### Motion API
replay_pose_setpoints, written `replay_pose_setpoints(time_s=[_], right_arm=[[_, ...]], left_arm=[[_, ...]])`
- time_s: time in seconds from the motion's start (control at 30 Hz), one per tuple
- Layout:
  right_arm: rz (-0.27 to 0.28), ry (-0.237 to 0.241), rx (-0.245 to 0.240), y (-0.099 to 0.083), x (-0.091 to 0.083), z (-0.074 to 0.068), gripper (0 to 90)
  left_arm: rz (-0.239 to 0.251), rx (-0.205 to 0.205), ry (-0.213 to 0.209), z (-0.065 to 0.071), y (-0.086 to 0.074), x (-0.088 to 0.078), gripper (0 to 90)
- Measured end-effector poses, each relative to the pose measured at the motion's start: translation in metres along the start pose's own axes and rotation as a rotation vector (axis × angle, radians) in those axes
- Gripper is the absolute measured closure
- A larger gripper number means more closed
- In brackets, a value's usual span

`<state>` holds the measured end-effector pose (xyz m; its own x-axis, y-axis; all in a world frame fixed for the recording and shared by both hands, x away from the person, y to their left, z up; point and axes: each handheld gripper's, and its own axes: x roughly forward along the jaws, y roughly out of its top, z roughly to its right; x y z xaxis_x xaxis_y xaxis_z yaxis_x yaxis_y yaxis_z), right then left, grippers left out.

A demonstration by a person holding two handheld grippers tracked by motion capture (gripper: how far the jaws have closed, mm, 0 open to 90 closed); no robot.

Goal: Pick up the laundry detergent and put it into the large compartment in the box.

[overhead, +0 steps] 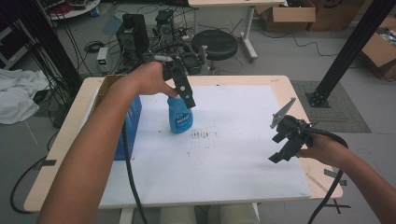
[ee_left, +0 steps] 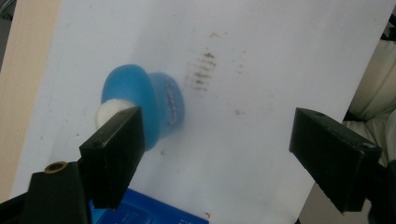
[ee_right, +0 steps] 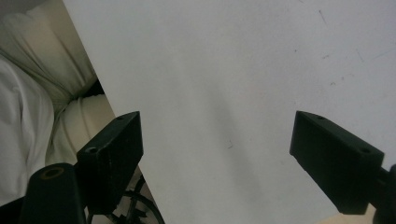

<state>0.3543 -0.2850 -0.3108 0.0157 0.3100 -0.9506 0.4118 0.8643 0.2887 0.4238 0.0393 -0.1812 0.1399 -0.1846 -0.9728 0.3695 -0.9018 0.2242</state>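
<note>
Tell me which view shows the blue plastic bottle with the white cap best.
The high view: the blue plastic bottle stands upright on the white sheet, label readable, beneath the left gripper. The left gripper view looks down on its blurred top, partly behind a jaw.

bottle [overhead: 180, 116] on sheet [overhead: 233, 154], box [overhead: 128, 126] left

white sheet [overhead: 233, 154] covers pale wooden table [overhead: 65, 140] | brown smudges [overhead: 201, 135] mark the sheet's middle | blue box [overhead: 132, 122] stands at table's left edge | round black stool [overhead: 215, 44] sits beyond far edge | cardboard boxes [overhead: 287, 16] rest on floor
</note>
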Motion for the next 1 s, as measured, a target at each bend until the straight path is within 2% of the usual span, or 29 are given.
replay_pose_setpoints(time_s=[0.1, 0.33, 0.43, 0.67, 1.0], right_arm=[[0.001, 0.0, -0.007, 0.0, 0.0, 0.001, 17.0], [-0.003, 0.0, -0.003, -0.001, -0.001, 0.001, 17.0], [-0.003, 0.002, -0.002, -0.001, -0.001, 0.002, 17.0], [-0.003, 0.007, 0.005, -0.001, 0.001, 0.004, 17.0], [-0.005, 0.013, 0.013, -0.002, 0.0, 0.007, 17.0]], left_arm=[[-0.002, -0.012, 0.009, -0.002, 0.0, 0.0, 19.4], [0.03, -0.068, 0.041, -0.014, 0.002, -0.004, 19.1], [0.038, -0.072, 0.043, -0.018, 0.003, -0.004, 19.1], [0.034, -0.087, 0.042, -0.029, 0.004, 0.004, 19.0], [0.01, -0.114, 0.014, -0.048, 0.0, 0.022, 18.8]])
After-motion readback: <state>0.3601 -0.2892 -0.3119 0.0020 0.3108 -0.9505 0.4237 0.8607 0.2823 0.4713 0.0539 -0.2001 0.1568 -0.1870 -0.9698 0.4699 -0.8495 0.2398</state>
